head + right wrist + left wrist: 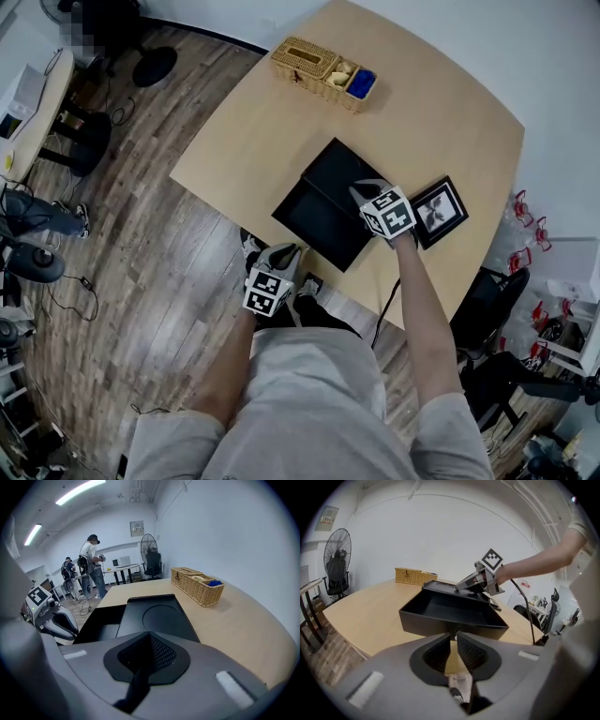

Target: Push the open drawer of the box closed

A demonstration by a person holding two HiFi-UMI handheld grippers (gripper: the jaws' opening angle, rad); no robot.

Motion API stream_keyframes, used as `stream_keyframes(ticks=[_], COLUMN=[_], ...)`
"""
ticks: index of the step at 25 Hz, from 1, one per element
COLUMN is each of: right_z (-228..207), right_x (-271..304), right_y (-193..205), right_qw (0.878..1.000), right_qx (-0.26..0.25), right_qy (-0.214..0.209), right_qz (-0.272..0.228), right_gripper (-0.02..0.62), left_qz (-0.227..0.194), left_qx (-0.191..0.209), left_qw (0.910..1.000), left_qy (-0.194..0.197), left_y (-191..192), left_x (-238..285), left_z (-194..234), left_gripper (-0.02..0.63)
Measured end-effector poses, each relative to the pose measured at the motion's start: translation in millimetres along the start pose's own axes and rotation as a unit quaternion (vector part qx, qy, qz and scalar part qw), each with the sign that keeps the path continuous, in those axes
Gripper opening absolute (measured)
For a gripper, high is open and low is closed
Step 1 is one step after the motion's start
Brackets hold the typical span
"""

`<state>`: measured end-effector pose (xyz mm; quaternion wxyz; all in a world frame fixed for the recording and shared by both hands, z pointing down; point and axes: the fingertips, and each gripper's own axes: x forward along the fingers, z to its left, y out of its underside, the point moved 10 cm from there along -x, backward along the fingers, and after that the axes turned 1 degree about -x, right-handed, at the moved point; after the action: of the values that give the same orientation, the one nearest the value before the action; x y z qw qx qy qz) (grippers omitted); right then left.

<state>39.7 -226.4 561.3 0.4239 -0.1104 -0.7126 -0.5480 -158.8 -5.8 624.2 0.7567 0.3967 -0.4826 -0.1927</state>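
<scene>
Left gripper (pixel 453 637) is off the surface (pixel 281 131) edge, just in front of the box. Its fingers (pixel 436 653) are closed to a thin slit with nothing between them, and they aim at the drawer (pixel 450 609) front.

The drawer is pulled out of the box (pixel 352 173) on the person's side, with its front wall near the surface's near edge. It looks empty. My guess is rigid black board or plastic, light, with smooth walls, so it should slide easily and not flex.

There's no need to grab it. Push flat on the middle of the front wall with closed fingertips, square on, since an off-centre push could skew it and jam it.

The box itself looks light too and may skate on the smooth wood. The right gripper (pixel 149 634) sits on the box top with its fingers (pixel 159 653) fully closed and holding nothing (probably pinning the box).

- **Blocking:** Nothing shows inside the drawer or between the drawer and the box.
- **Frame (pixel 439 208):** Lies just beside the box on its right, out of the drawer's path. I can't tell if it touches the box.
- **Basket (pixel 309 61):** Sits beyond the box, well apart.
- **Background:** A fan (pixel 335 559) and people (pixel 91 559) stand far behind the box and don't matter here.
</scene>
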Motion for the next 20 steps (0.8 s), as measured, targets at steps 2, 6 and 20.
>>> stream_keyframes(ticks=[2, 6, 20], right_z=[-1, -4, -5], right_x=[1, 1, 1], right_y=[-1, -1, 0], right_qw=[1.0, 1.0, 1.0], right_qx=[0.0, 0.007, 0.009], right_qy=[-0.002, -0.008, -0.01], right_qz=[0.0, 0.005, 0.006], right_gripper=[0.002, 0.002, 0.002], left_qz=[0.006, 0.012, 0.023], left_qx=[0.008, 0.023, 0.031], left_qw=[0.9999, 0.9995, 0.9992], left_qy=[0.005, 0.019, 0.011], left_y=[5, 3, 2], left_x=[4, 14, 28], left_z=[-2, -12, -16], left_gripper=[0.109, 0.133, 0.14])
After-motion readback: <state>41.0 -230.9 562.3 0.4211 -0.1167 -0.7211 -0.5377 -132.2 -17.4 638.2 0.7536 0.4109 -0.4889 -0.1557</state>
